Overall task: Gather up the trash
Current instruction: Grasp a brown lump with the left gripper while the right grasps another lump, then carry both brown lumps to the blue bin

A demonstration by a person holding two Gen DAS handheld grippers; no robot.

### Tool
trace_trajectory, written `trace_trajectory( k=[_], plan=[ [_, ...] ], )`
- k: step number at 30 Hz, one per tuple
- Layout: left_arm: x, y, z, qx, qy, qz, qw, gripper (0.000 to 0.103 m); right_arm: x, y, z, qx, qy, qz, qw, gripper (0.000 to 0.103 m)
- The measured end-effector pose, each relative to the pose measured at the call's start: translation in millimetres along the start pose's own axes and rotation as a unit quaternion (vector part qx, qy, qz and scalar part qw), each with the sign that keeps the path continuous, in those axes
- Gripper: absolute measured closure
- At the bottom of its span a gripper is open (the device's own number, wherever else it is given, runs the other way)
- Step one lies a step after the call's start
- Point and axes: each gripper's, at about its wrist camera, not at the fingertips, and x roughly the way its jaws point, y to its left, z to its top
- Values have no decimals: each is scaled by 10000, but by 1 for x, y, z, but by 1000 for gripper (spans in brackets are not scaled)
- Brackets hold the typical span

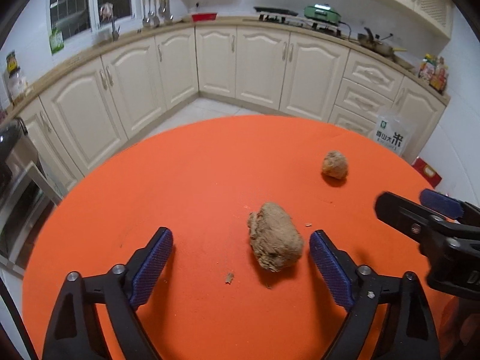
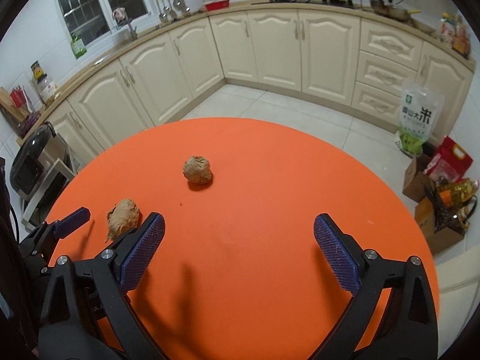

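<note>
Two crumpled brown paper wads lie on a round orange table (image 1: 180, 180). The larger wad (image 1: 274, 240) sits between the blue-padded fingers of my left gripper (image 1: 241, 235), close to the right pad; neither pad presses on it and the gripper is open. The smaller, rounder wad (image 1: 335, 165) lies farther back to the right. My right gripper (image 2: 240, 219) hangs open over bare orange table (image 2: 270, 180) with nothing between its fingers. In the right wrist view the larger wad (image 2: 123, 217) is just left of its left finger, and the smaller wad (image 2: 197, 170) lies ahead.
Small brown crumbs (image 1: 229, 277) dot the table near the larger wad. Cream kitchen cabinets (image 1: 264, 69) run along the far wall. A rice bag (image 2: 418, 117) and cardboard boxes (image 2: 441, 198) stand on the floor at right; a dark appliance (image 2: 33, 165) at left.
</note>
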Motion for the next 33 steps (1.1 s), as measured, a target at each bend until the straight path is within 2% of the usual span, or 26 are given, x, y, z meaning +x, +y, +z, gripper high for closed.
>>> trace_trajectory(
  k=[2, 3, 6, 8, 12, 13, 14, 15, 16, 18, 23, 29, 33],
  plan=[
    [8, 0, 12, -58, -26, -51, 10000, 20, 8, 8, 5, -88, 9, 12, 10000, 5],
    [10, 2, 12, -57, -34, -51, 10000, 25, 14, 12, 8, -135, 24, 2, 9999, 7],
    [21, 2, 23, -88, -39, -84, 9999, 26, 28, 21, 15, -221, 98, 26, 9997, 19],
    [22, 5, 18, -122, -62, -103, 9999, 31, 36, 27, 19, -304, 131, 3, 9995, 22],
    [26, 7, 14, -205, -123, -144, 9996, 46, 41, 39, 20, -550, 21, -198, 9983, 48],
    [20, 9, 2, -189, -137, -160, 9996, 53, 42, 41, 20, -643, -1, -314, 9974, 55],
    [23, 6, 6, -132, -146, -193, 9996, 58, 42, 43, 20, -673, -13, -367, 9971, 57],
    [21, 6, -1, -78, -155, -232, 9996, 70, 42, 45, 21, -685, -17, -326, 9971, 68],
    [21, 3, -4, -32, -121, -234, 9996, 75, 43, 46, 21, -688, -27, -325, 9971, 77],
    [20, 3, -6, -75, -23, -117, 9999, 75, 42, 47, 21, -669, -31, -297, 9973, 77],
    [18, 21, -10, -225, -109, -238, 9994, 75, 33, 32, 16, -326, -46, 156, 9993, 78],
    [-12, 26, -34, -242, -320, -300, 9987, 75, 4, 21, 0, -194, -146, 349, 9991, 78],
    [-45, 30, -57, -217, -485, -349, 9980, 75, -24, 21, -11, -128, -274, 483, 9984, 78]
  ],
)
